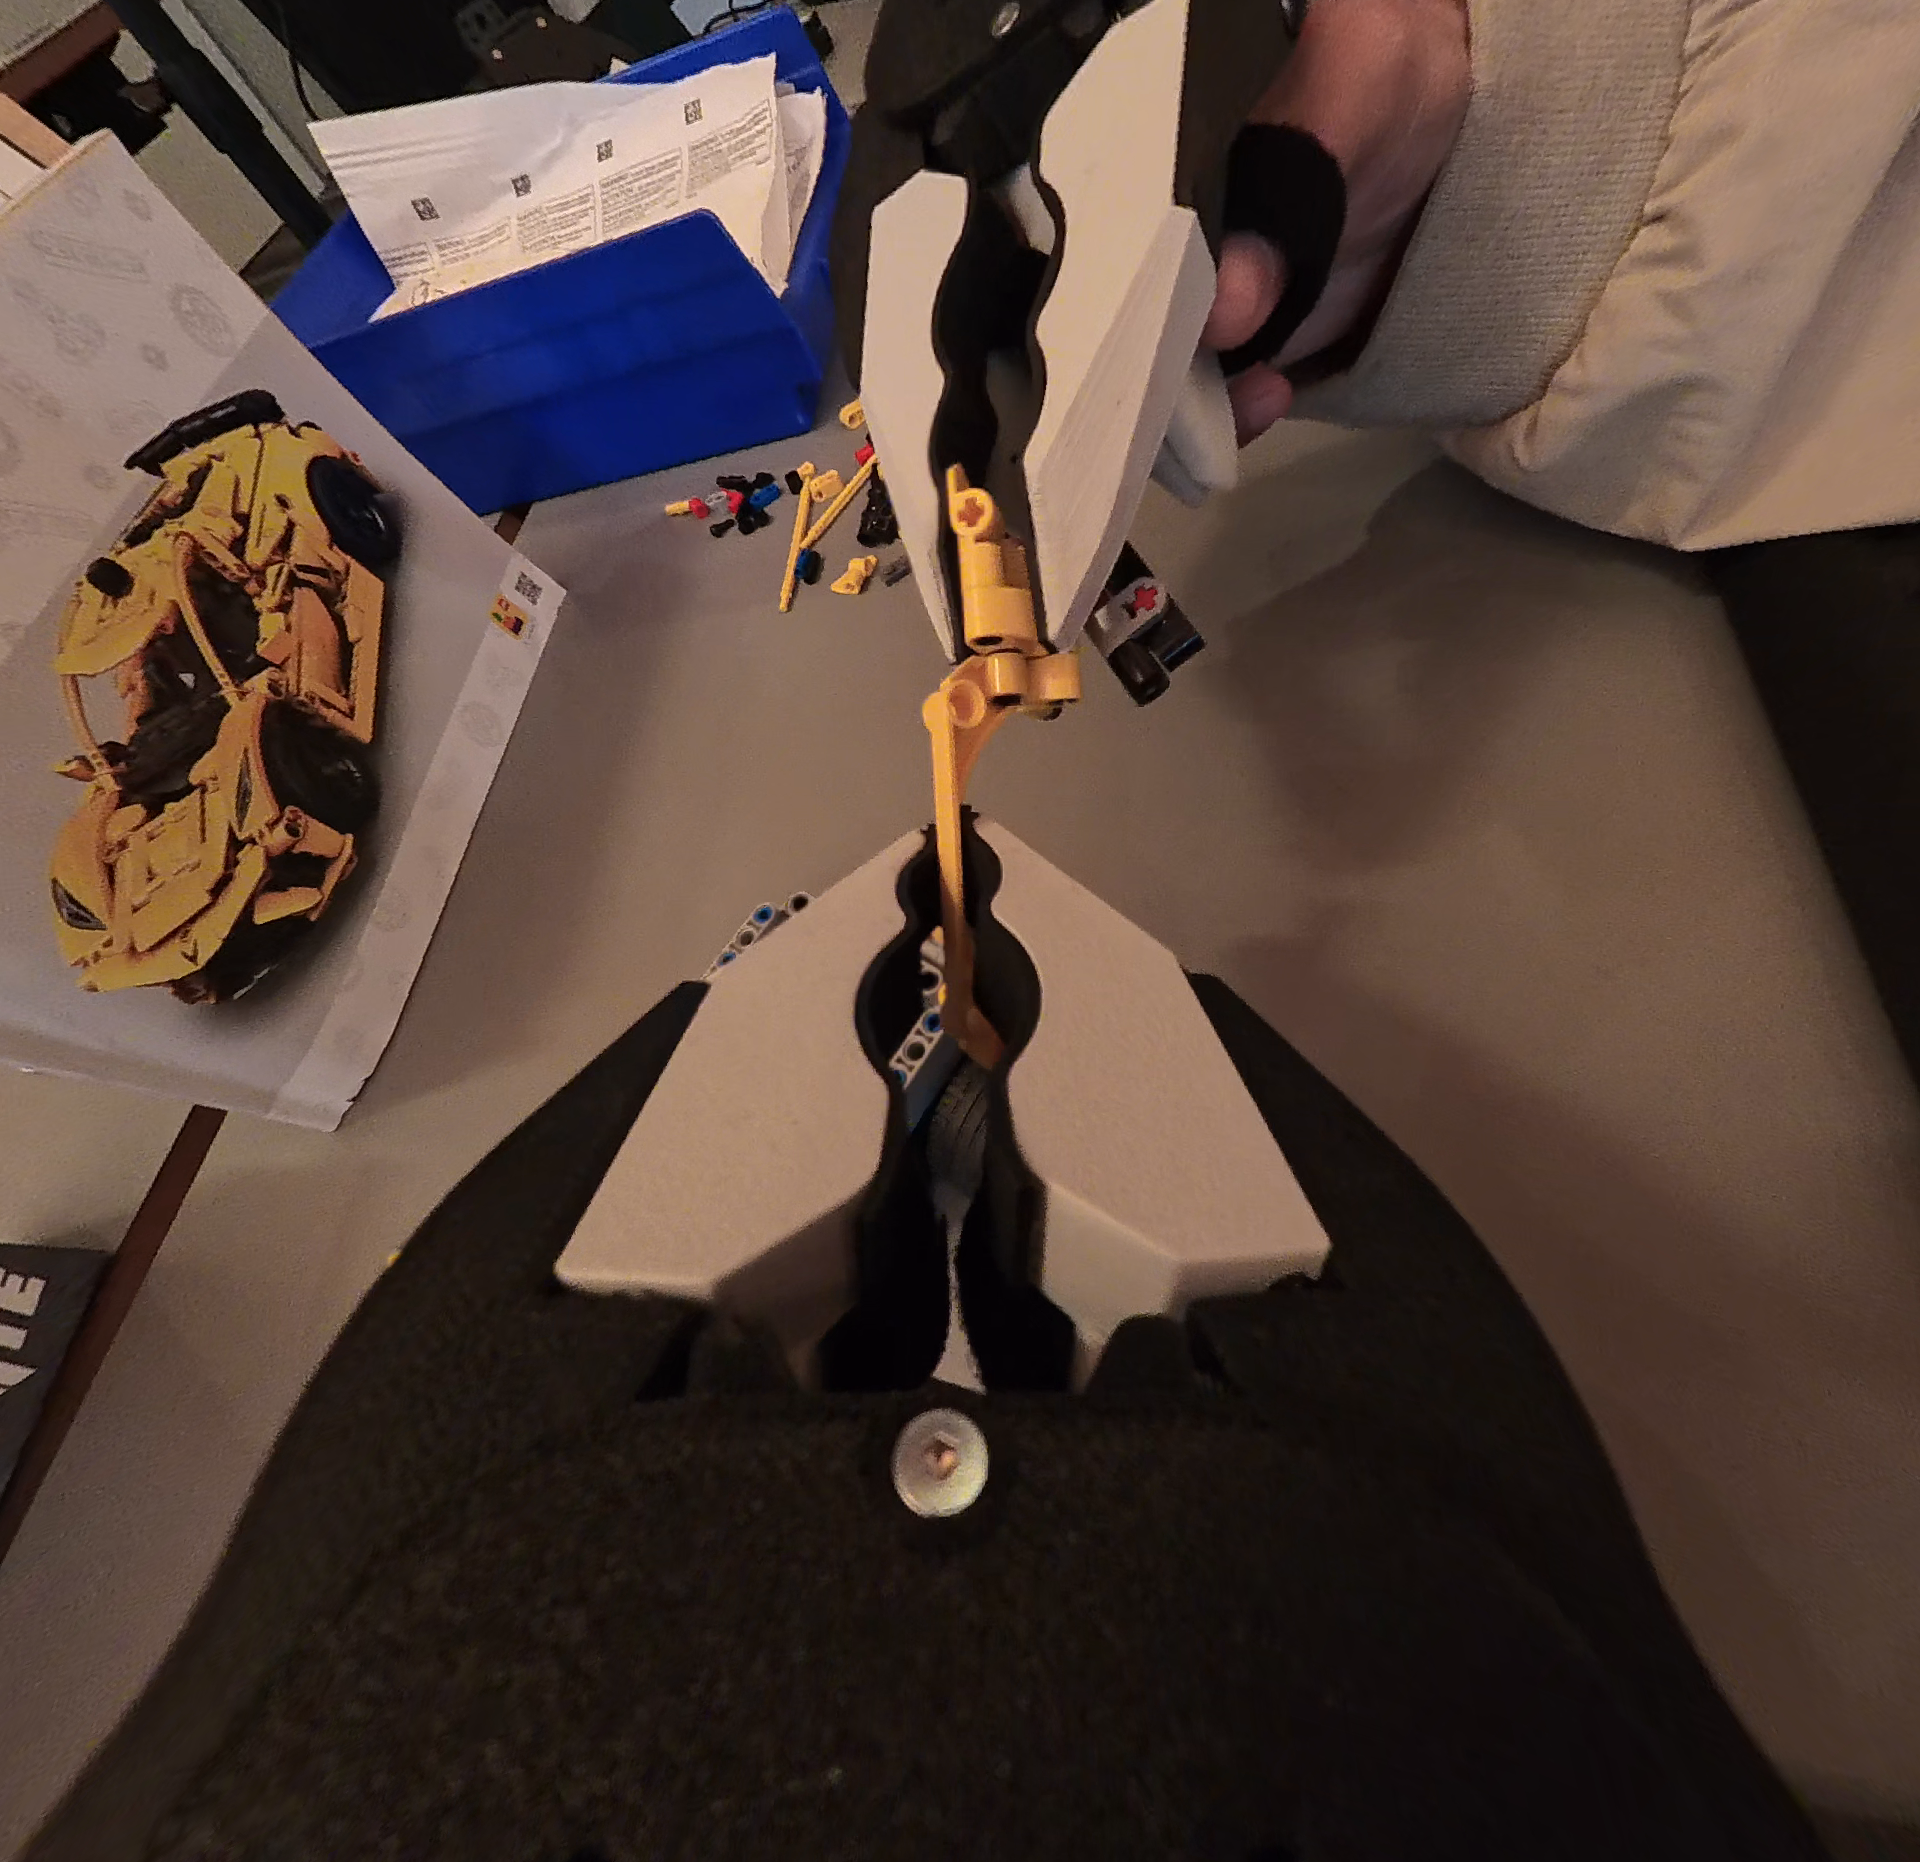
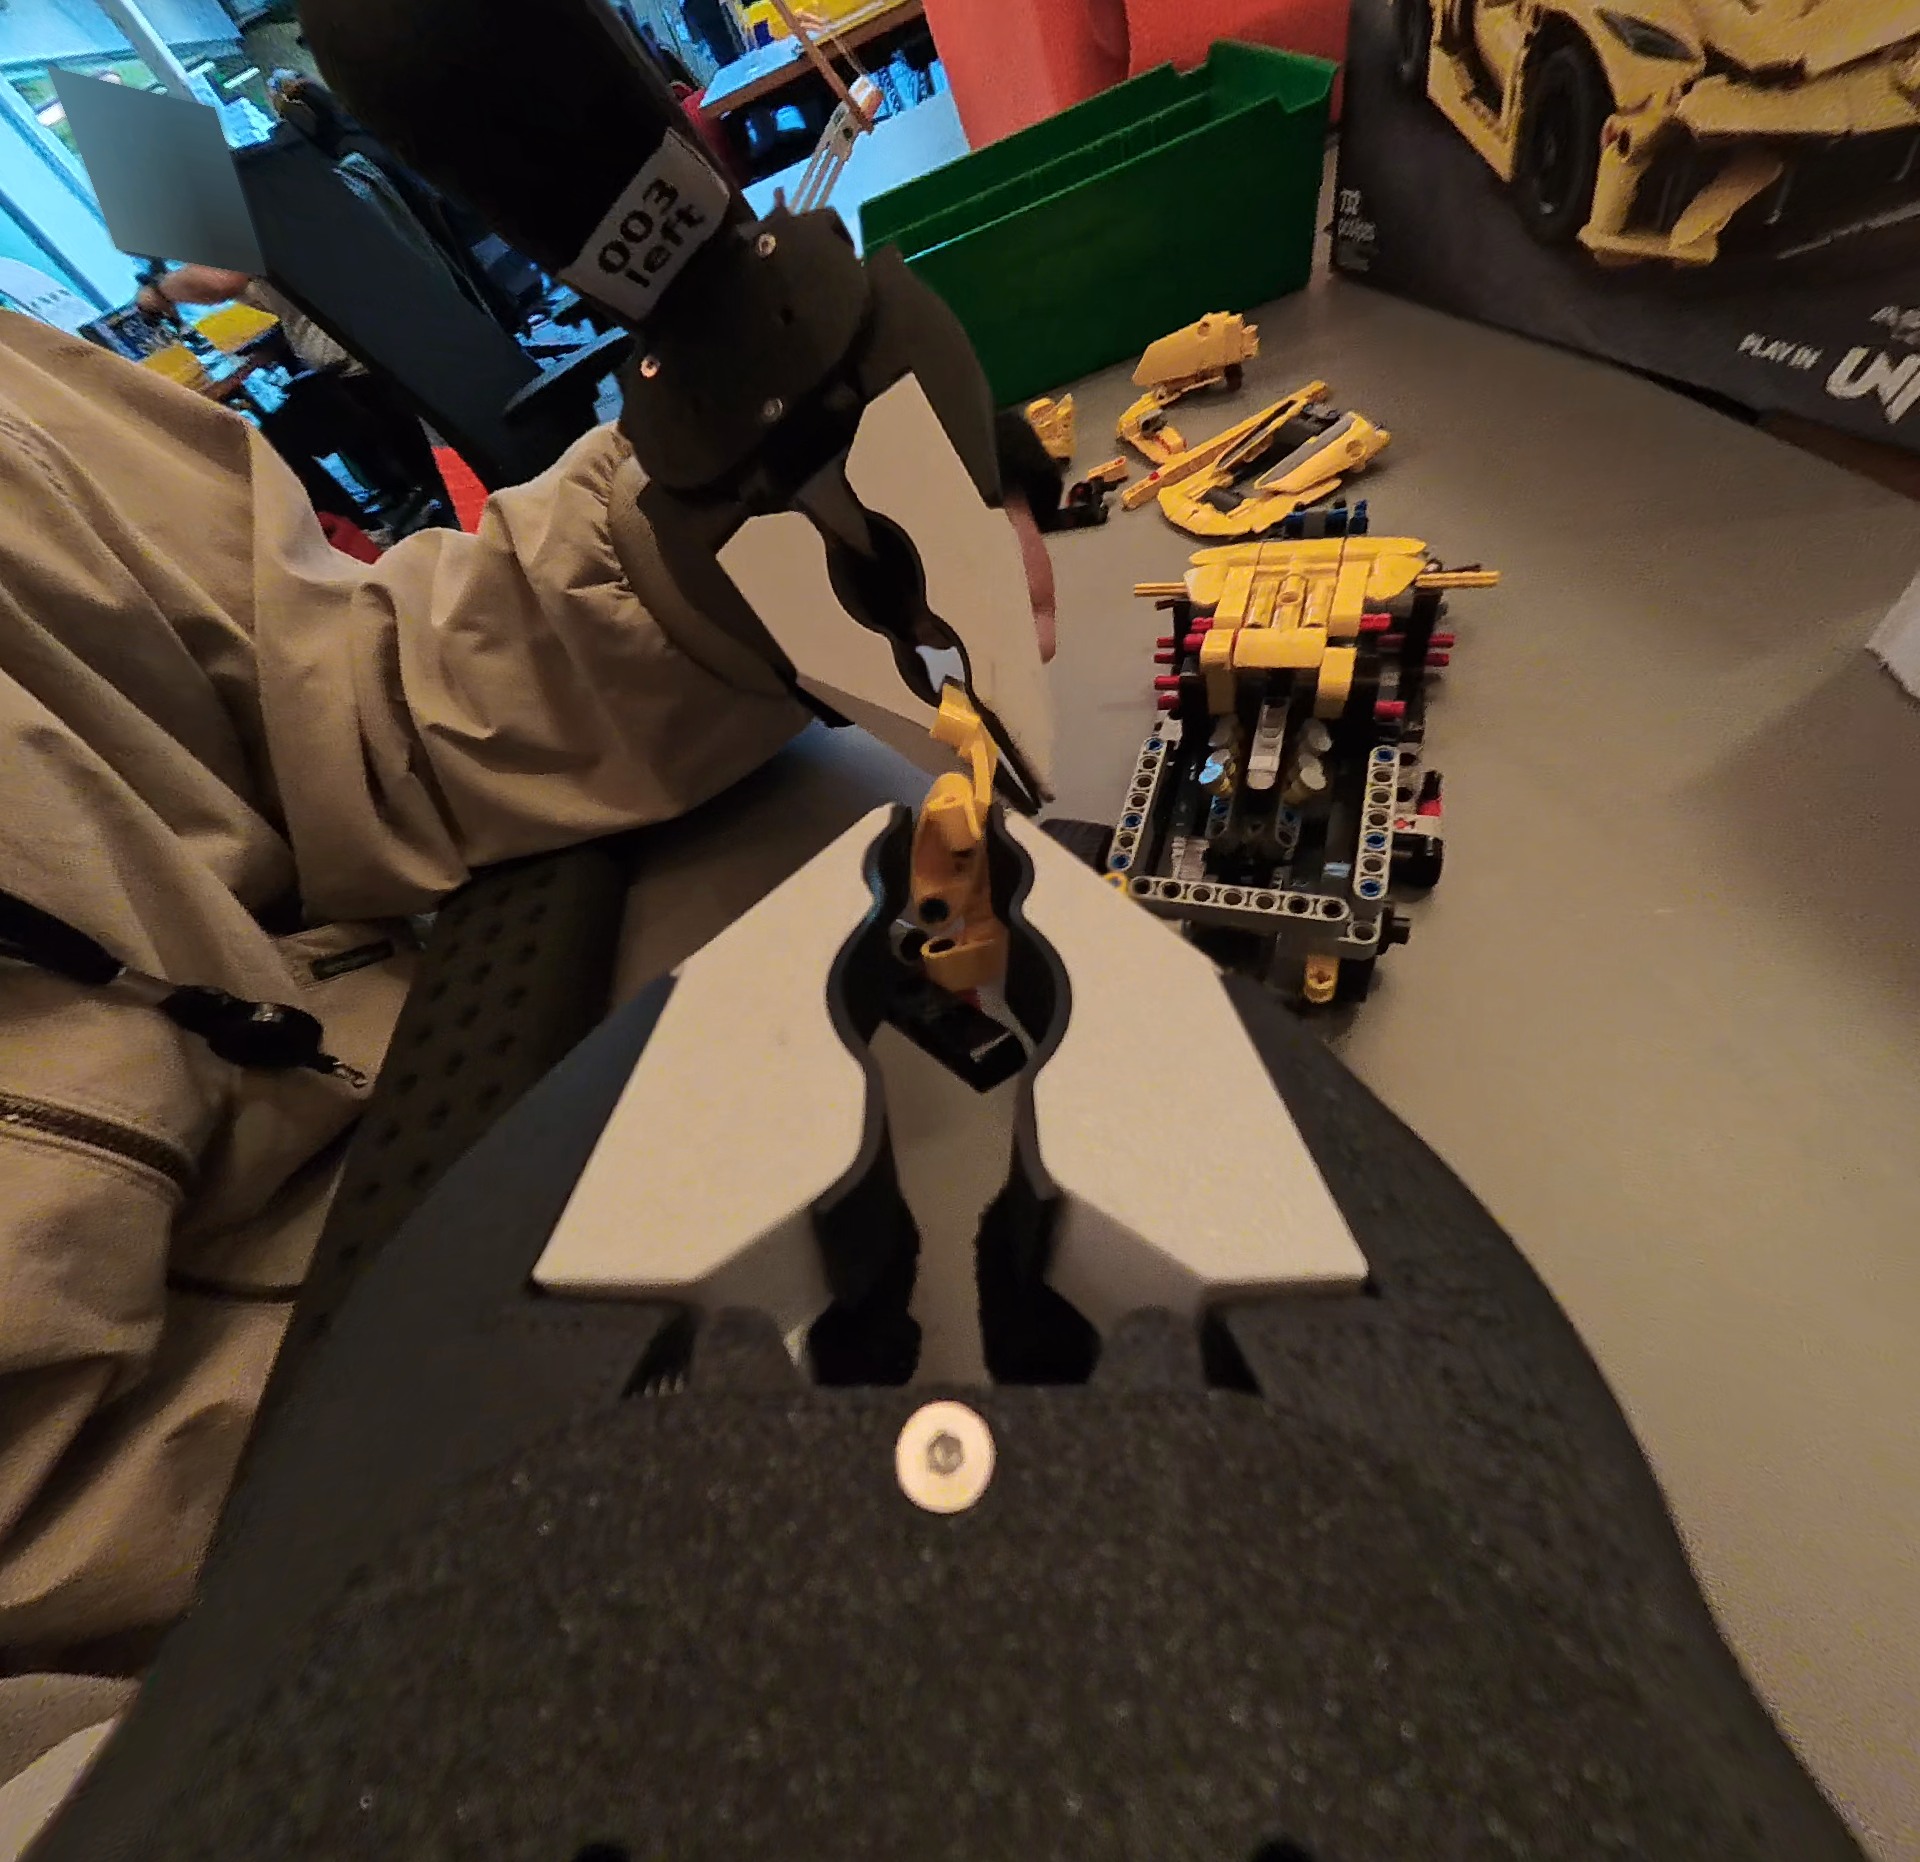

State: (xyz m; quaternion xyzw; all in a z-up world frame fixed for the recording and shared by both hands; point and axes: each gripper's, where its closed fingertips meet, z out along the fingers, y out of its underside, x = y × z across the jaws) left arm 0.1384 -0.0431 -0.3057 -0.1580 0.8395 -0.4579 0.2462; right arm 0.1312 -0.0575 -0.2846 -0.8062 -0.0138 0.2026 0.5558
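Observation:
My left gripper (image 1: 951, 838) is shut on a thin curved yellow brick arm (image 1: 948, 773) and holds it above the grey table. My right gripper (image 1: 1006, 640) reaches in from above, shut on a chunky yellow connector piece (image 1: 995, 586). The two yellow parts meet at a joint between the two sets of tips. In the right wrist view my right gripper (image 2: 945, 820) grips the yellow connector (image 2: 948, 872). There the left gripper (image 2: 1000, 768) pinches the yellow arm (image 2: 961, 730) just beyond it. A person's hand and beige sleeve (image 1: 1662, 254) hold the right gripper.
A blue bin (image 1: 582, 378) with papers, a booklet picturing a yellow car (image 1: 208, 690) and loose small parts (image 1: 810, 524) lie on the left. A part-built brick car chassis (image 2: 1288, 773), yellow body panels (image 2: 1247, 451), a green bin (image 2: 1101, 223) and a car box (image 2: 1662, 150) are on the right. The tips of both grippers are at nearly the same place. My left tips are roughly 25 centimetres from the yellow car (image 1: 208, 690).

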